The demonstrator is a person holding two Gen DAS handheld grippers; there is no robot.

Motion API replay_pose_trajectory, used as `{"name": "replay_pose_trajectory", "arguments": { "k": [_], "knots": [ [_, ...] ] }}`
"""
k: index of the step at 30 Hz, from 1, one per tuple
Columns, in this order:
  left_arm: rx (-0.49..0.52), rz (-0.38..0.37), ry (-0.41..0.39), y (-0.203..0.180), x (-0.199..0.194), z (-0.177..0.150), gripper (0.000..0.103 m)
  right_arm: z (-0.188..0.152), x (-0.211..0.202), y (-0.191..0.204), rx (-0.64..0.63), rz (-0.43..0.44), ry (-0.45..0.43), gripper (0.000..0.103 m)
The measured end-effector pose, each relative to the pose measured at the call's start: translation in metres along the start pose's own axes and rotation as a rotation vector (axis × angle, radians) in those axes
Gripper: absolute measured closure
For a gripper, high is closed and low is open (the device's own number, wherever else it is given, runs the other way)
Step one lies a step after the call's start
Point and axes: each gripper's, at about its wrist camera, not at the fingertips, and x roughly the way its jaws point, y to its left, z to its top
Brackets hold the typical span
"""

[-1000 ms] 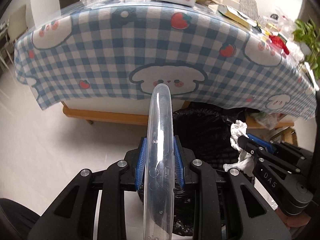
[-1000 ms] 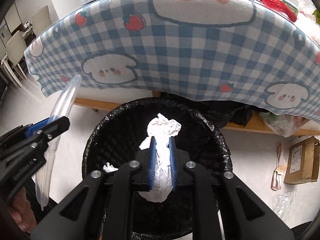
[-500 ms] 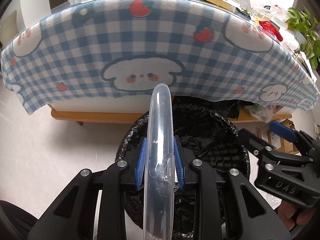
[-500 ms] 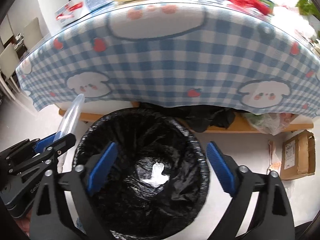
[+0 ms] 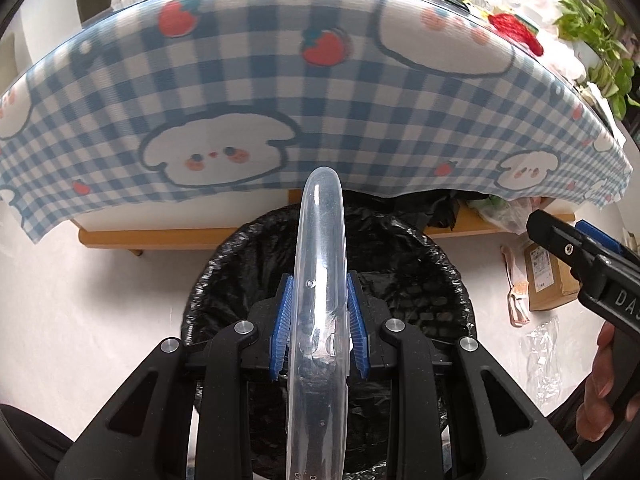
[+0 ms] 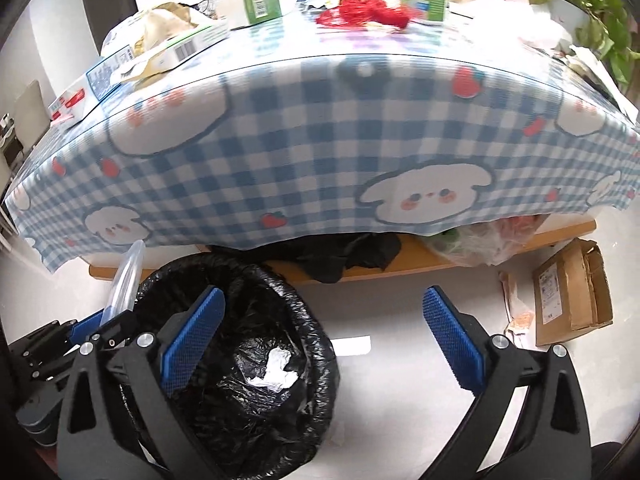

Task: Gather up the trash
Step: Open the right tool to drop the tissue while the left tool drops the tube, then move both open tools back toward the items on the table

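The left gripper (image 5: pixel 319 330) is clamping a clear plastic piece (image 5: pixel 320 280) edge-on, its long axis running forward along the fingers, directly above the black-lined bin (image 5: pixel 420 264) — release is likely next. The right gripper (image 6: pixel 324 344) is standing wide open and empty, beside the bin, where a white tissue (image 6: pixel 276 370) is lying.

Blue checked tablecloth (image 6: pixel 320 152) with puppies and strawberries, green potted plant (image 6: pixel 592 12) at its corner, cardboard box (image 6: pixel 572 292) on the pale floor (image 6: pixel 400 400)
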Motion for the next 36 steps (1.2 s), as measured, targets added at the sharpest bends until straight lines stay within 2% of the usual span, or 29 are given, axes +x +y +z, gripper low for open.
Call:
{"name": "replay_pose_trajectory", "arguments": {
  "k": [11, 13, 15, 27, 32, 36],
  "knots": [
    [0.044, -0.004, 0.005, -0.021, 0.008, -0.002, 0.074, -0.004, -0.007, -0.011, -0.018, -0.021, -0.001, 0.008],
    [0.048, -0.002, 0.004, -0.022, 0.008, -0.002, 0.069, -0.004, -0.008, -0.010, -0.022, -0.026, -0.001, 0.008],
    [0.049, 0.009, -0.001, -0.022, 0.005, -0.003, 0.051, -0.003, -0.009, -0.009, -0.024, -0.025, -0.002, 0.008],
    [0.003, 0.018, -0.064, 0.006, -0.030, 0.009, 0.012, 0.009, -0.024, 0.005, -0.045, -0.016, -0.034, 0.008],
    [-0.007, 0.031, -0.099, 0.016, -0.049, 0.020, 0.006, 0.022, -0.038, 0.010, -0.054, -0.009, -0.066, 0.008],
    [-0.009, 0.045, -0.122, 0.024, -0.063, 0.031, 0.006, 0.033, -0.049, 0.012, -0.055, -0.014, -0.089, 0.008]
  ]
}}
